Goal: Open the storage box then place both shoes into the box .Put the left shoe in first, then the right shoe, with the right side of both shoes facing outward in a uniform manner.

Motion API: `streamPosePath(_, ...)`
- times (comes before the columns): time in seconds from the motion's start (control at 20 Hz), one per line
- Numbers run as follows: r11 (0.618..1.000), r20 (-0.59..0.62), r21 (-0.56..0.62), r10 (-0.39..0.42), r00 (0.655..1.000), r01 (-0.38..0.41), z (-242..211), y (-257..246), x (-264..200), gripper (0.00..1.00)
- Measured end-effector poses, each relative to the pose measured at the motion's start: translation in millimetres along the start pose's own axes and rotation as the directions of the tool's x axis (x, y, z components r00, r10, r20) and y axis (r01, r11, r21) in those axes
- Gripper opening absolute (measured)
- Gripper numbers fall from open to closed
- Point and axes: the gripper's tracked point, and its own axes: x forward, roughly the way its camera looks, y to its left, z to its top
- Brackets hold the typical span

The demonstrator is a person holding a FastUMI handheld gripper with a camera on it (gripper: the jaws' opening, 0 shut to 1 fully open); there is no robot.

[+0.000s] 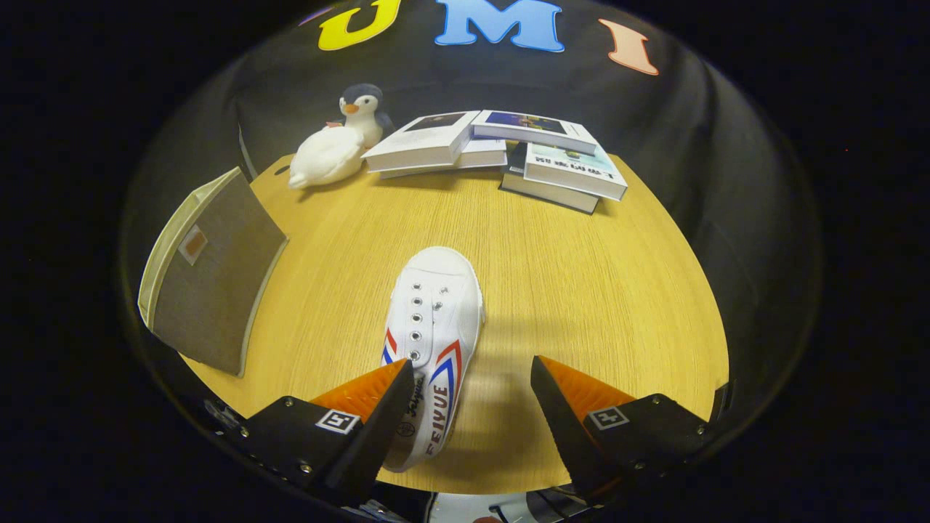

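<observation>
Jaws apart over a white shoe [436, 319]; beyond to the left, the storage box [211, 272] stands closed.

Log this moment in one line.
gripper: jaws open | shoe: on table, heel between jaws | storage box: beyond, left

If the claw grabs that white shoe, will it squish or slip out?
The white shoe looks like soft canvas with no laces, so its sides would probably squish. It lies flat, so it shouldn't roll. The open claw has one finger over the shoe's heel end.
</observation>
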Motion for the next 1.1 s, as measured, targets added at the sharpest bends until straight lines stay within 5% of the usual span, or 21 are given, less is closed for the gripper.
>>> streamPosePath(0.4, 0.999, -0.091, 0.005, 0.047, 0.995, -0.047, -17.6, 6.8, 26.4, 0.94)
streamPosePath(0.55, 0.997, -0.094, -0.001, 0.075, 0.993, -0.076, -17.9, 12.4, 26.3, 0.72)
streamPosePath(0.6, 0.996, -0.099, 0.021, 0.094, 0.991, -0.092, -14.3, 20.0, 29.7, 0.72)
streamPosePath(0.7, 0.997, -0.101, 0.002, 0.072, 0.992, -0.073, -20.5, 22.1, 31.6, 0.33)
streamPosePath(0.8, 0.999, -0.083, -0.029, 0.02, 0.996, -0.023, -16.3, 13.9, 19.4, 0.33)
streamPosePath(0.85, 1.0, -0.078, -0.011, 0.02, 0.997, -0.021, -19.3, 14.6, 26.8, 0.06)
streamPosePath(1.1, 0.998, -0.047, 0.056, 0.024, 0.999, -0.021, -13.4, 19.8, 18.4, 0.0)
